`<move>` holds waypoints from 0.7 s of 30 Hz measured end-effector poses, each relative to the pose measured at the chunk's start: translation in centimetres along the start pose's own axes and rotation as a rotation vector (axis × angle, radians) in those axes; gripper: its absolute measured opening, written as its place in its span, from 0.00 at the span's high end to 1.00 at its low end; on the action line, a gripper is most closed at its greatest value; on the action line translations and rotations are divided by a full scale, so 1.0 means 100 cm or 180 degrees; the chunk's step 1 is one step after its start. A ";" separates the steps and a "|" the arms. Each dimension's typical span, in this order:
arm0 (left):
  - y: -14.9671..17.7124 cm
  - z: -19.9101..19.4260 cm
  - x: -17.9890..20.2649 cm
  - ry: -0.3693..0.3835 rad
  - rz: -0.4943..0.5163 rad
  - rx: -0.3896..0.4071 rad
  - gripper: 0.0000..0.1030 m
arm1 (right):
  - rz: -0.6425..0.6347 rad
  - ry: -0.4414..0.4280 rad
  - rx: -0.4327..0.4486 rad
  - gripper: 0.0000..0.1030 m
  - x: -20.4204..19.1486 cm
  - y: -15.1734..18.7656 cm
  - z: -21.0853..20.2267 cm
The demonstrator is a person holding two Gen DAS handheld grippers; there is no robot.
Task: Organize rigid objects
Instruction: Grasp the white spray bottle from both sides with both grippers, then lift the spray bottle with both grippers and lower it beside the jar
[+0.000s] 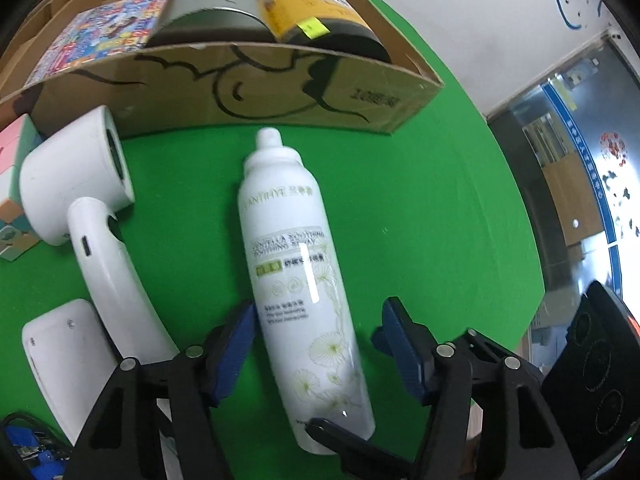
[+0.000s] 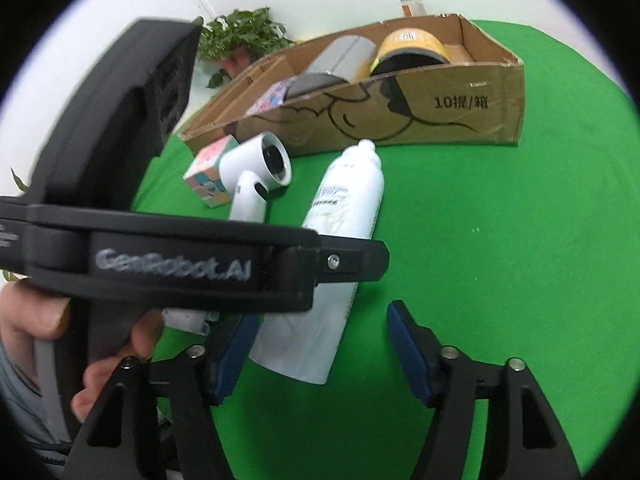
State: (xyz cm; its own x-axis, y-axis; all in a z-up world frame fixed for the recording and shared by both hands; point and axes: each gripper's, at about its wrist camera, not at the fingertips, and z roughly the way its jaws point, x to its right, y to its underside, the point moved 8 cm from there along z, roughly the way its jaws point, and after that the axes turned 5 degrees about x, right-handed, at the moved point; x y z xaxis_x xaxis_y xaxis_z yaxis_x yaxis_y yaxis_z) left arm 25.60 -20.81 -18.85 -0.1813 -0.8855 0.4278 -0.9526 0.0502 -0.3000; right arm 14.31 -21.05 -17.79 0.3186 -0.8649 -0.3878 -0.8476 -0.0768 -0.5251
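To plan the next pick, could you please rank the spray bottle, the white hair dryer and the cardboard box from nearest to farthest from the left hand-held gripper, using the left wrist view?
1. Spray bottle: lying between the left hand-held gripper's open fingers.
2. White hair dryer: to the left, on the green cloth.
3. Cardboard box: farthest, beyond the bottle's nozzle.

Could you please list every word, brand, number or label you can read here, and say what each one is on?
"10提/箱": printed on the cardboard box front wall.
"GenRobot.AI": on the left gripper body, in the right wrist view.
"CENTELLA SOOTHING ... SPRAY": on the white spray bottle; partly blurred.
Bottle brand line, smaller bottle print, the yellow can label: too blurred to read.
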 end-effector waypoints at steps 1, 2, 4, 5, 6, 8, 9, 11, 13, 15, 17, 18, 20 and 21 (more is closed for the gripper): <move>0.000 0.001 0.002 -0.0006 0.0015 -0.0018 0.40 | 0.0013 -0.0005 -0.0011 0.39 0.002 -0.001 0.000; -0.001 0.002 0.004 0.0008 0.0018 -0.0033 0.40 | 0.0006 0.0025 -0.0007 0.39 0.004 0.000 -0.004; -0.001 0.003 0.010 0.0074 -0.0017 -0.0081 0.40 | -0.0110 0.0124 0.0014 0.46 0.004 0.000 -0.012; 0.000 0.003 0.013 0.0104 -0.0037 -0.0106 0.40 | -0.0165 0.0142 0.0003 0.48 0.003 0.002 -0.015; 0.000 0.005 0.017 0.0136 -0.0047 -0.0134 0.40 | -0.0202 0.0158 -0.0017 0.51 0.002 0.003 -0.018; 0.001 0.006 0.027 0.0203 -0.0019 -0.0192 0.41 | -0.0246 0.0199 -0.0064 0.55 0.004 0.005 -0.020; 0.002 0.008 0.032 0.0239 -0.0009 -0.0222 0.43 | -0.0271 0.0253 -0.0116 0.56 0.005 0.008 -0.022; 0.001 0.008 0.041 0.0238 -0.0007 -0.0232 0.43 | -0.0248 0.0327 -0.0144 0.56 0.014 0.008 -0.023; 0.006 0.009 0.048 0.0264 0.0001 -0.0233 0.43 | -0.0140 0.0354 -0.0158 0.56 0.020 0.008 -0.025; 0.003 0.009 0.052 0.0300 -0.0002 -0.0246 0.44 | -0.0068 0.0368 -0.0153 0.56 0.027 0.007 -0.025; 0.001 0.010 0.050 0.0349 -0.0053 -0.0263 0.46 | -0.0013 0.0372 -0.0153 0.56 0.031 0.006 -0.024; -0.001 0.009 0.050 0.0352 -0.0066 -0.0251 0.50 | 0.0001 0.0376 -0.0151 0.55 0.032 0.006 -0.023; -0.005 0.006 0.050 0.0308 -0.0042 -0.0236 0.55 | 0.0000 0.0424 -0.0157 0.54 0.034 0.005 -0.020; -0.005 0.005 0.050 0.0321 -0.0048 -0.0232 0.55 | 0.0000 0.0441 -0.0159 0.54 0.034 0.004 -0.019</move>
State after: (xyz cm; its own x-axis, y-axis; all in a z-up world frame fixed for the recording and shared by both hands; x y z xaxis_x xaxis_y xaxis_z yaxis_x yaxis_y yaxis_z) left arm 25.32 -25.46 -16.97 -0.1868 -0.8357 0.5164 -0.9700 0.0737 -0.2316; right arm 14.19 -24.95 -17.85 0.2599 -0.9249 -0.2776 -0.8687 -0.0984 -0.4854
